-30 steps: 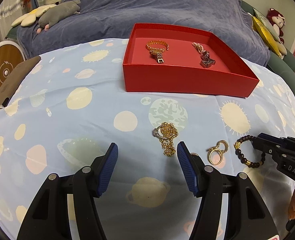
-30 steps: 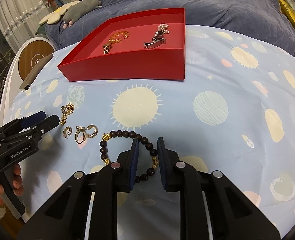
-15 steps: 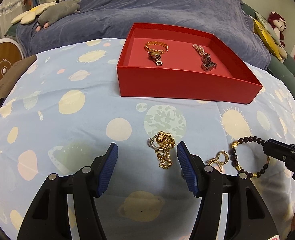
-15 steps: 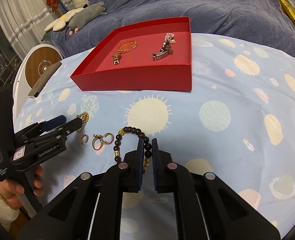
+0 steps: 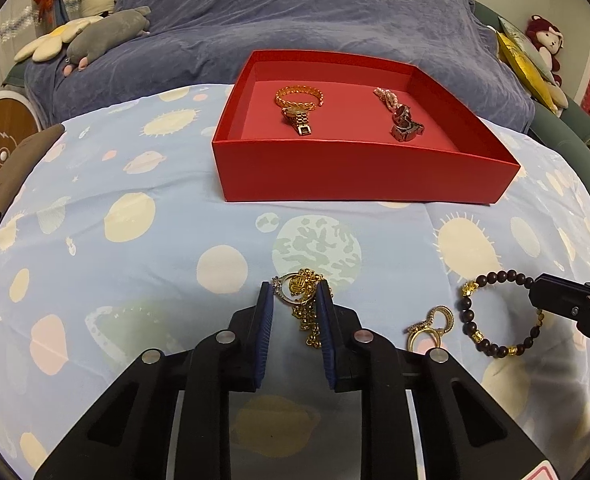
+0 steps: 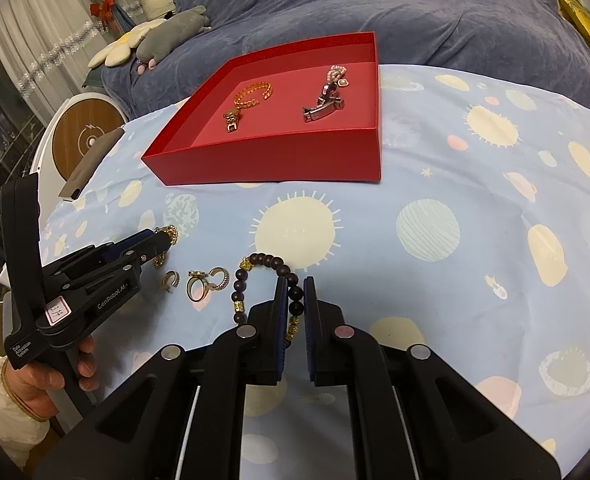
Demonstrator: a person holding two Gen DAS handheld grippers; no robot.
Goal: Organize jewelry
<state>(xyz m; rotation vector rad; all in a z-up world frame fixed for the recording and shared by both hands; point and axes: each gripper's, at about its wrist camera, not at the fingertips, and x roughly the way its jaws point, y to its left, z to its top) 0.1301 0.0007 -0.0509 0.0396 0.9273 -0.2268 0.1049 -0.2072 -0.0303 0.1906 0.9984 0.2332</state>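
A red box (image 5: 359, 176) (image 6: 279, 156) stands on the planet-print cloth and holds a gold watch (image 5: 297, 106) (image 6: 249, 98) and a dark pink-beaded piece (image 5: 403, 120) (image 6: 327, 94). My left gripper (image 5: 293, 300) (image 6: 163, 242) has its jaws closed in around a gold pendant chain (image 5: 305, 304) lying on the cloth. My right gripper (image 6: 295, 300) (image 5: 537, 292) is shut on a dark bead bracelet (image 6: 255, 280) (image 5: 495, 312) with gold beads. Several gold rings (image 5: 431, 326) (image 6: 199, 282) lie between the two pieces.
A dark flat case (image 5: 11, 176) (image 6: 91, 164) lies at the cloth's left edge by a round wooden device (image 6: 83, 136). A blue blanket (image 5: 315, 12) and plush toys (image 5: 107, 34) lie behind the box.
My left gripper moved forward over the gold pendant chain and its jaws closed in on it. My right gripper closed on the bead bracelet.
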